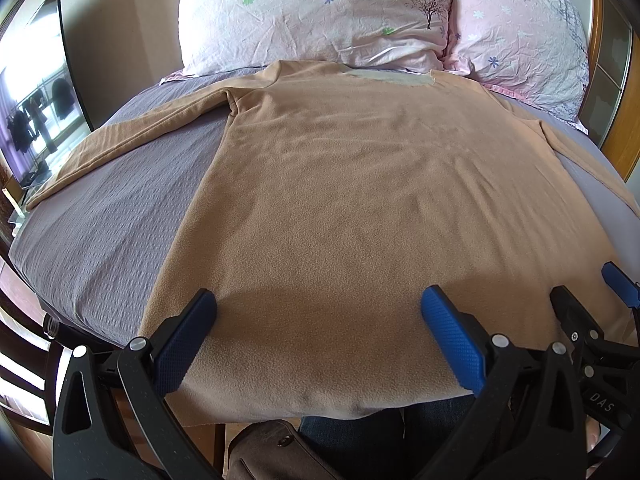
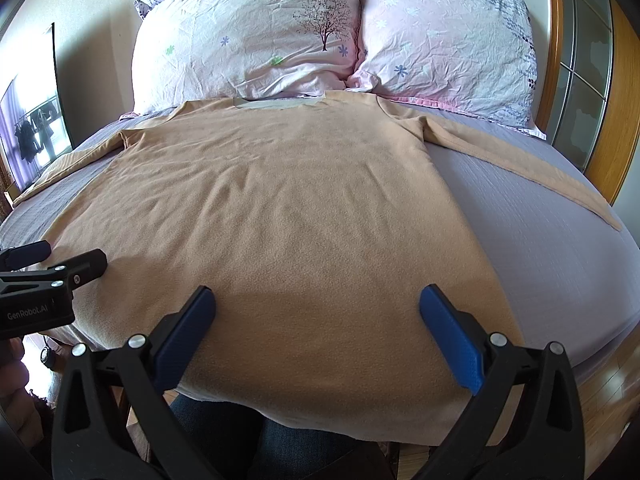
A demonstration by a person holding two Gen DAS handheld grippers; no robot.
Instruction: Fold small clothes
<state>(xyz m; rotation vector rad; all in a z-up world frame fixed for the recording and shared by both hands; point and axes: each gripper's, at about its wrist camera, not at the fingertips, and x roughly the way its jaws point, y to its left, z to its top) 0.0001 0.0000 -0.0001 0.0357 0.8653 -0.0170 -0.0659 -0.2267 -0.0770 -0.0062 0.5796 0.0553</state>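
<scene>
A tan long-sleeved fleece shirt lies flat on the grey bed, collar toward the pillows and hem at the near edge; it also shows in the right wrist view. Its left sleeve stretches out to the left and its right sleeve to the right. My left gripper is open and empty, hovering over the hem on the shirt's left side. My right gripper is open and empty over the hem further right. The right gripper's fingers show at the left view's right edge, and the left gripper's fingers at the right view's left edge.
Two pink floral pillows lie at the head of the bed. The grey bedspread lies bare on both sides of the shirt. A wooden headboard frame stands at the right. A dark screen stands at the left wall.
</scene>
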